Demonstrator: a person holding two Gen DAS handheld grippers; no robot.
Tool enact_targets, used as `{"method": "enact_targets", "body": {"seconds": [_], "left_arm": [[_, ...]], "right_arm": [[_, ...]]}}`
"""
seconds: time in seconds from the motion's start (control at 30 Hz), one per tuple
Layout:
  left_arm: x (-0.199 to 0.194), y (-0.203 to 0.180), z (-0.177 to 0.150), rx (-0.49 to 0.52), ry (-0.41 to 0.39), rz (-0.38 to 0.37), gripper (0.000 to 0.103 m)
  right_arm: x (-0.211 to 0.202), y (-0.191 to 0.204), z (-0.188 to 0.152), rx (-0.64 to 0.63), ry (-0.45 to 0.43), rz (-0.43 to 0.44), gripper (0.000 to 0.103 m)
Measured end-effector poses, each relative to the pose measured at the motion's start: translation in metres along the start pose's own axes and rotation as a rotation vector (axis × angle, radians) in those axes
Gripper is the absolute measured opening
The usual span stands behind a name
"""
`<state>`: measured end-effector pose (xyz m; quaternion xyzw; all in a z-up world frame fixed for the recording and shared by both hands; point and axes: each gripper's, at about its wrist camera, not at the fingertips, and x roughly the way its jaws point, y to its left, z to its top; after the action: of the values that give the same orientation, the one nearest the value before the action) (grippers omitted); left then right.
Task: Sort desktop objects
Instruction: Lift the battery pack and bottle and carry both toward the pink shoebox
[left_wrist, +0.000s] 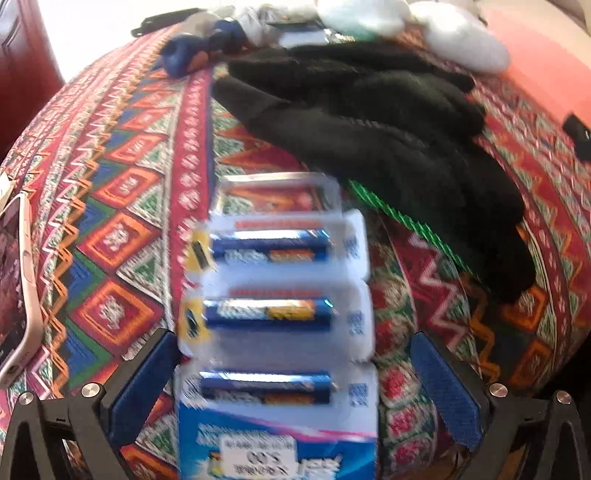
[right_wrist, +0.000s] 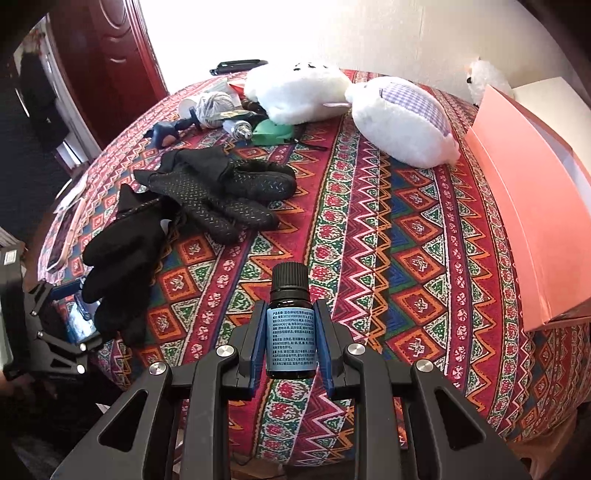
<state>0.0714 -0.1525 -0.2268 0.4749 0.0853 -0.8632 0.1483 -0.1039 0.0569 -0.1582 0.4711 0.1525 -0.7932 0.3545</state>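
Left wrist view: left gripper (left_wrist: 291, 384) wide open, battery pack (left_wrist: 277, 317) between the blue pads, not pinched, lying on patterned cloth (left_wrist: 122, 206) near black gloves (left_wrist: 373, 155). Right wrist view: right gripper (right_wrist: 291, 332) squeezed tight on small dark bottle (right_wrist: 290, 325), above the cloth.

Battery pack (left_wrist: 277, 332): blister card with blue cells; brand print on the cells and on the card was motion-blurred and unreadable. White sticker at the card's near end, seen upside down, bore digits that looked like "2.00" above a line of small characters too blurred to read. Small square codes along the card's right edge, illegible.

Bottle (right_wrist: 290, 328): dark glass, pale blue label covered in dense Chinese print; a bracketed Latin string near the top, possibly "VITIS VINIFERA", was not certain. The rest was too small to read.
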Motion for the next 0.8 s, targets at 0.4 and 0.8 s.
{"method": "enact_targets", "body": {"seconds": [0.4,0.8], "left_arm": [[-0.028,0.029,-0.011,-0.205,-0.094,-0.163,0.064],[-0.077,0.014,0.009,-0.144,-0.219,-0.212,0.065]], "right_arm": [[-0.013,-0.004,-0.008,0.02,-0.035,0.006,0.026],[-0.03,-0.003,-0.006,0.028,-0.083,0.0,0.026]]}}
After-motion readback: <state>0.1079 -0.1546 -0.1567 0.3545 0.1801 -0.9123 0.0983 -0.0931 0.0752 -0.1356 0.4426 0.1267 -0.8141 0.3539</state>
